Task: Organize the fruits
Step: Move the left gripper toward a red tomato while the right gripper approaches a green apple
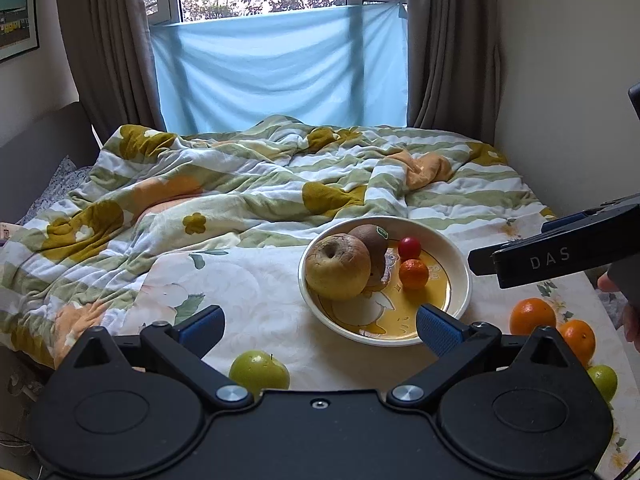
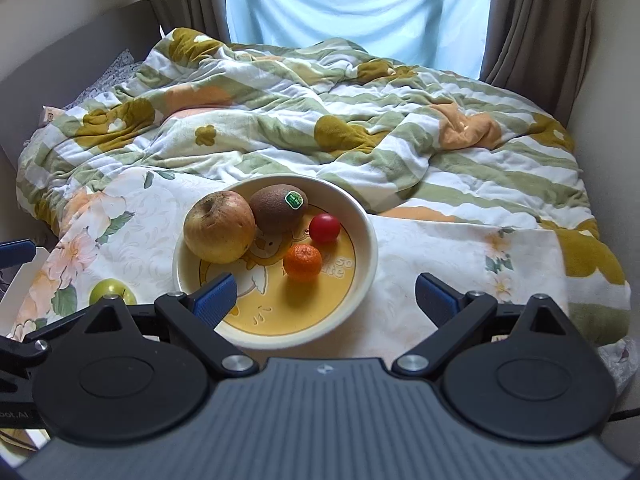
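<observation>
Both tongs stand wide apart and grip nothing. From the left wrist view, the left gripper (image 1: 320, 326) spreads its blue pads (image 1: 436, 330) over the floral sheet (image 1: 256, 292), the right-hand pad overlapping the near rim of the bowl (image 1: 460, 264). Inside the bowl, a wrinkled yellow apple (image 1: 338, 266) sits at nine o'clock, touching a brown kiwi (image 1: 372, 240) at eleven; a red cherry tomato (image 1: 409, 247) lies at one o'clock, just above a small mandarin (image 1: 413, 274). At the view's six o'clock a green apple (image 1: 259, 372) lies on the sheet. At four o'clock two oranges (image 1: 532, 316) and another green fruit (image 1: 604, 380) lie together, under the other gripper's black body.

From the right wrist view, the right gripper (image 2: 325, 298) hovers with its left pad over the bowl's (image 2: 370, 240) near rim, its right pad over bare sheet. Same four fruits lie in the bowl. One green apple (image 2: 112, 290) shows at eight o'clock, beside the bowl. A rumpled striped quilt (image 2: 360, 128) fills twelve o'clock.
</observation>
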The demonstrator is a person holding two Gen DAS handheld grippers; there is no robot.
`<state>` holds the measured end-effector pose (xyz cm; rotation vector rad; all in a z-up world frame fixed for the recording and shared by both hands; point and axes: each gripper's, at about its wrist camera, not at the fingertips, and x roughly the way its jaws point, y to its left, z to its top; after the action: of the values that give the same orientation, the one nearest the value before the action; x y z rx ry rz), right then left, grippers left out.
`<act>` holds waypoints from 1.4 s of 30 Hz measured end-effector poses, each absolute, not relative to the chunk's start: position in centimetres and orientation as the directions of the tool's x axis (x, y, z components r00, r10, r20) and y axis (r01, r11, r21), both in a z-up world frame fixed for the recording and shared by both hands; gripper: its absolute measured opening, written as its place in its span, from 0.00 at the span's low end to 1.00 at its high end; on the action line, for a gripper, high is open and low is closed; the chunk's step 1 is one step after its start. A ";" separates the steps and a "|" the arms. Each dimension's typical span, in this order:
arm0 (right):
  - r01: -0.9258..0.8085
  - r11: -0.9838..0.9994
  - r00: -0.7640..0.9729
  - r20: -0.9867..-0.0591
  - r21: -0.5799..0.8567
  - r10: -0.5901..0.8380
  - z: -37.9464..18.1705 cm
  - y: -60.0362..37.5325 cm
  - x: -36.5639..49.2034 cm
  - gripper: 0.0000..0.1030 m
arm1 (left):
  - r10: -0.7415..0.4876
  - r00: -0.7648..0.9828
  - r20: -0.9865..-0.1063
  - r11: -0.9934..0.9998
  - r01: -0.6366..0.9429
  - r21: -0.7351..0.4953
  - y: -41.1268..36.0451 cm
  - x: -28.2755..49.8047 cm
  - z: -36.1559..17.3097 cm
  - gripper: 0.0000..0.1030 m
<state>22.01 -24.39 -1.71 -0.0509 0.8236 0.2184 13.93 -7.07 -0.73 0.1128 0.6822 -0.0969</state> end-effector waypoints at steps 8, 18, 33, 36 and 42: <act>-0.200 0.979 0.692 -0.704 0.026 0.160 0.4 -26.0 17.0 1.00 | -0.058 0.788 -0.612 0.990 0.124 0.066 -7.8 9.9 0.6 1.00; -0.189 0.980 0.697 -0.694 0.061 0.178 1.1 -28.5 10.7 1.00 | -0.075 0.775 -0.627 0.988 0.142 0.057 -9.6 5.7 0.0 1.00; -0.103 0.994 0.692 -0.717 0.021 0.087 -3.3 -34.3 4.4 1.00 | -0.170 0.728 -0.664 0.961 0.271 0.051 -13.8 5.2 -3.9 0.99; -0.094 0.995 0.684 -0.724 0.040 0.093 -4.6 -35.3 4.3 1.00 | -0.188 0.703 -0.686 0.949 0.311 0.059 -14.7 5.9 -5.8 0.97; -0.139 0.990 0.680 -0.726 0.006 0.100 -7.2 -35.8 4.6 1.00 | -0.202 0.661 -0.723 0.937 0.345 0.054 -15.9 7.4 -9.1 0.89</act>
<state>4.64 -35.83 -7.20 -0.0510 0.8118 0.1341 7.45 -15.93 -9.12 0.1932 0.7917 -0.3115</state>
